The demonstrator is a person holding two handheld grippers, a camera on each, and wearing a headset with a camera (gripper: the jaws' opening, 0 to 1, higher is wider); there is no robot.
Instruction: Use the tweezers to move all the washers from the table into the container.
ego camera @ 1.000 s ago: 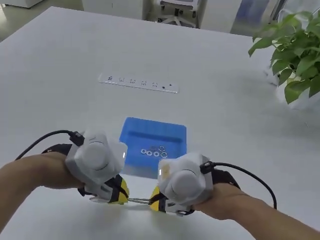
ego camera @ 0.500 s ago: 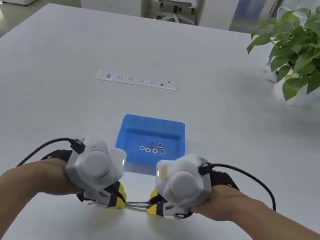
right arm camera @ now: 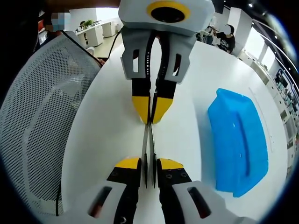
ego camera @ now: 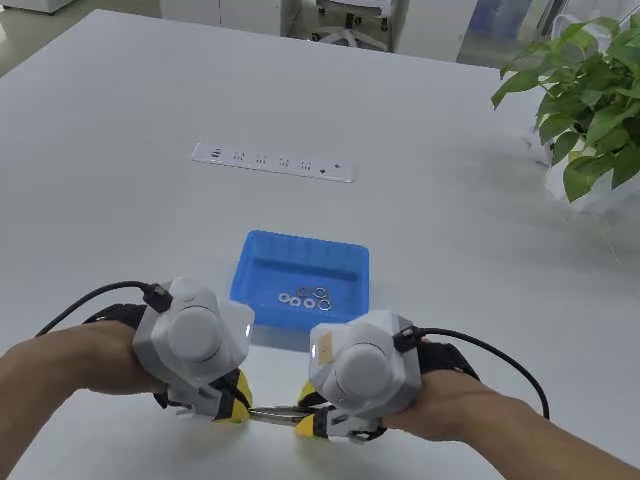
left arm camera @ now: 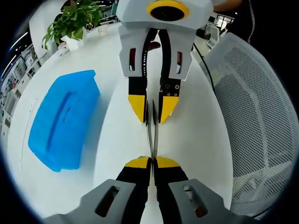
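Two grippers sit low in the frame, the left gripper (ego camera: 238, 403) and the right gripper (ego camera: 306, 420), with one pair of tweezers (ego camera: 272, 412) between them. One blue container (ego camera: 262, 262) lies at the middle. It holds one cluster of washers (ego camera: 305, 299), five or six, too small to count surely. One white power strip (ego camera: 272, 163) lies above the container. One potted plant (ego camera: 585, 110) stands at the right edge. One office chair base (ego camera: 350, 25) shows at the top edge.
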